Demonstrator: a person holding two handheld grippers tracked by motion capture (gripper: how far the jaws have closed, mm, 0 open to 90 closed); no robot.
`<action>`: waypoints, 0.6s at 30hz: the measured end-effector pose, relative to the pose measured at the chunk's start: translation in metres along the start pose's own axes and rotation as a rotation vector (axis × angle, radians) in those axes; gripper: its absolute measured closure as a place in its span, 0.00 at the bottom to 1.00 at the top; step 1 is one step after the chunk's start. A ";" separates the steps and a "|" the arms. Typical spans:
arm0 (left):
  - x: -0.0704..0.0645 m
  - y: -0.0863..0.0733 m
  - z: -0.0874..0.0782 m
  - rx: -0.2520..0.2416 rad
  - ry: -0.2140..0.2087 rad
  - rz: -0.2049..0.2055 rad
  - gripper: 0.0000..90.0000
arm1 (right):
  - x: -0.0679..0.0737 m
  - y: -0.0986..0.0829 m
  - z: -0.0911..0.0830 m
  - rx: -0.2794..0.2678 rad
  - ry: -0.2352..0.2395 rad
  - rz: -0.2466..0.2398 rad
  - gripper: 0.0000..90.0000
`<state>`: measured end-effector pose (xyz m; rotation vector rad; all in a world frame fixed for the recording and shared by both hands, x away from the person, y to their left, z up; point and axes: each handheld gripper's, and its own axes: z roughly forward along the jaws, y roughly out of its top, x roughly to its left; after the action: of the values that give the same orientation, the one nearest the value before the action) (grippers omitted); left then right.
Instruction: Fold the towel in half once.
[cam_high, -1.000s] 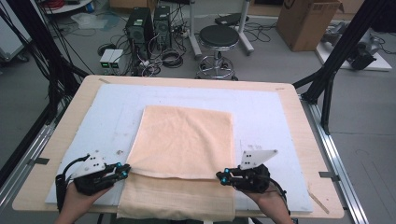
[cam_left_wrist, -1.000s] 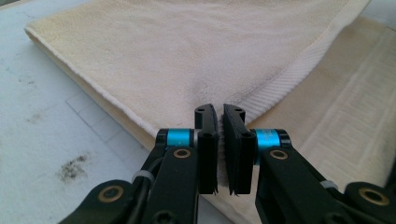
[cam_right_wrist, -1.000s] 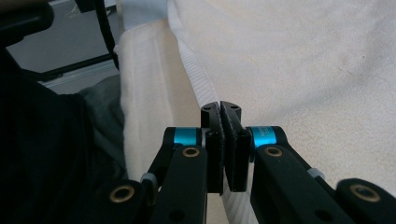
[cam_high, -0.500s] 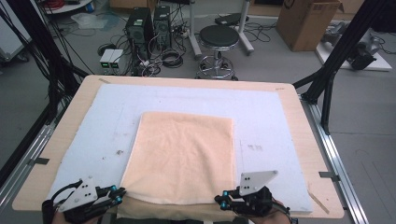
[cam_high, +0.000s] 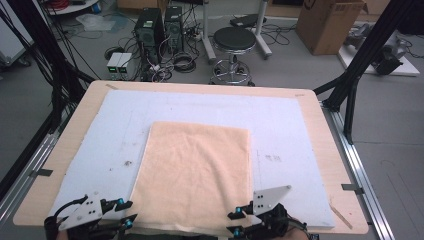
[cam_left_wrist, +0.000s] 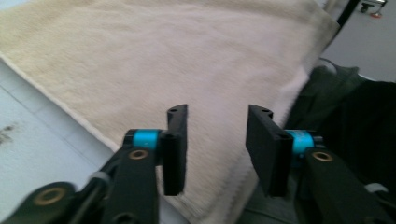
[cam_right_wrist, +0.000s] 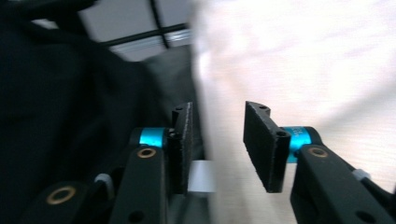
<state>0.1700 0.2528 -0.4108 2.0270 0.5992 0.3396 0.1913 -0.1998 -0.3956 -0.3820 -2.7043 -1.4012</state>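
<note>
A peach towel (cam_high: 197, 175) lies flat on the white pad (cam_high: 95, 145) that covers the wooden surface (cam_high: 320, 150), its near edge hanging a little over the front of the pad. The left tongs (cam_high: 131, 214) sit at the towel's near left corner, just beside the cloth, and the right tongs (cam_high: 231, 223) sit at its near right corner; the towel stretches ahead of and between the 2 tools.

In the left gripper view, the left tongs (cam_left_wrist: 215, 144) stand wide open with nothing between the 2 black jaws; the towel (cam_left_wrist: 187, 60) spreads out beyond them, and its folded edge runs under the gap. Past the right-hand jaw, dark clothing (cam_left_wrist: 345, 121) of the person shows.

In the right gripper view, the right tongs (cam_right_wrist: 217, 144) are likewise spread wide and hold nothing. The towel (cam_right_wrist: 303, 65) shows blurred ahead of the right-hand jaw, its edge passing near the gap, and dark clothing (cam_right_wrist: 56, 93) lies beyond the left-hand jaw. Whether either tool touches the cloth cannot be told.
</note>
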 end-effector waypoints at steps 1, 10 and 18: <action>0.003 0.001 0.003 -0.009 0.005 -0.010 0.62 | -0.006 0.001 -0.001 -0.008 -0.036 0.000 0.66; 0.059 0.019 0.049 0.036 0.075 -0.137 0.58 | -0.080 0.004 -0.011 -0.012 -0.343 0.131 0.56; 0.100 0.023 0.079 0.094 0.204 -0.280 0.53 | -0.146 -0.007 -0.003 0.035 -0.527 0.285 0.54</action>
<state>0.2973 0.2400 -0.4313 1.9766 1.0304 0.3575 0.3300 -0.2336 -0.4254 -1.2340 -2.8814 -1.3139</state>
